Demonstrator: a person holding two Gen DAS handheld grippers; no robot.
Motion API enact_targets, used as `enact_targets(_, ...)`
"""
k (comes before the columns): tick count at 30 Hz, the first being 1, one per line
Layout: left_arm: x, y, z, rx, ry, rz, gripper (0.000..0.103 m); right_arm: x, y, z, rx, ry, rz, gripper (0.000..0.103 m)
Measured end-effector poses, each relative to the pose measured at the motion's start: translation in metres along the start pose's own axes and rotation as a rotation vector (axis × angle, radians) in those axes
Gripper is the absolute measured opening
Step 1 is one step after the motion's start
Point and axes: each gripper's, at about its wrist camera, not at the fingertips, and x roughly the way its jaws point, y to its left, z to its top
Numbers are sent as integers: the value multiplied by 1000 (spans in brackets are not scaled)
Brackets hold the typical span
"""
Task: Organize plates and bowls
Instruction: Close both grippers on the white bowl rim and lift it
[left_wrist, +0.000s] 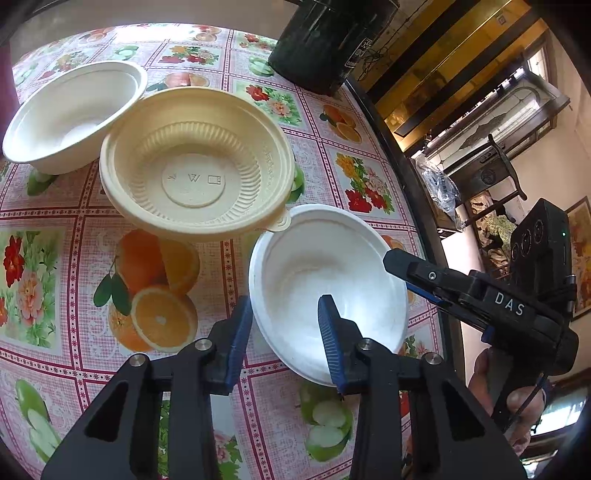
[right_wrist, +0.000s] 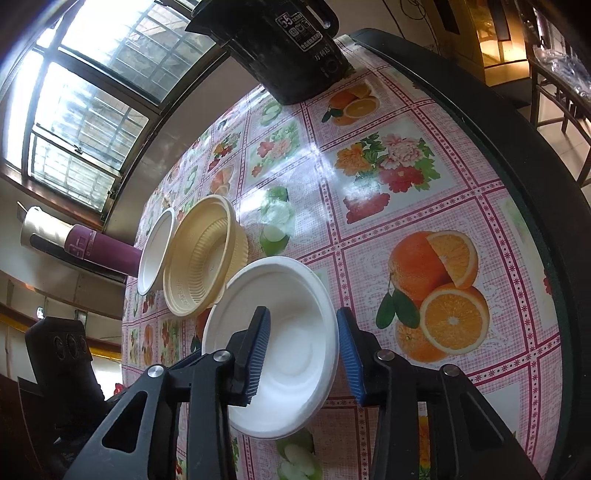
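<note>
The white bowl (left_wrist: 328, 291) sits low and right of centre in the left wrist view, nearest both claws, on the flowered bench (left_wrist: 55, 258). The left claw (left_wrist: 286, 332) straddles its near-left rim, one blue pad outside the wall and the other inside the bowl; a clear gap shows between the pads and the rim, so it reads as apart, not clamped. The right claw (right_wrist: 304, 354) straddles the opposite rim in the same way, one pad over the hollow and one outside, again with no pressing visible.

Just beyond, at centre frame, a tan bowl (left_wrist: 195, 162) leans tilted, its edge resting on the rim of a second white bowl (left_wrist: 74, 114) in the upper left; its small tab nearly meets the near white bowl. Farthest off, at top centre, stands a black appliance (left_wrist: 325, 44).

By my judgement the sorting has barely started: three bowls lie loose, none nested squarely. The near bowl is framed for a lift but not yet held; gripping, lifting and stacking all remain.
</note>
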Motion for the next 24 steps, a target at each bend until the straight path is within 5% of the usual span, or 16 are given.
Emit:
enact_targets(8,-2,0,0,12,-12,-5,34,4,0,1,-31,-6,-61,21)
enact_targets(12,-2,1,-1,36,-27,27,22,5,-1,1,-31,-4,-68,17)
enact_targets(18,1,4,-1,61,-29,62,11,6,-1,1,-26,1,-65,17)
enact_targets(24,1,0,-5,90,-45,86,11,8,1,1,-38,4,-76,17)
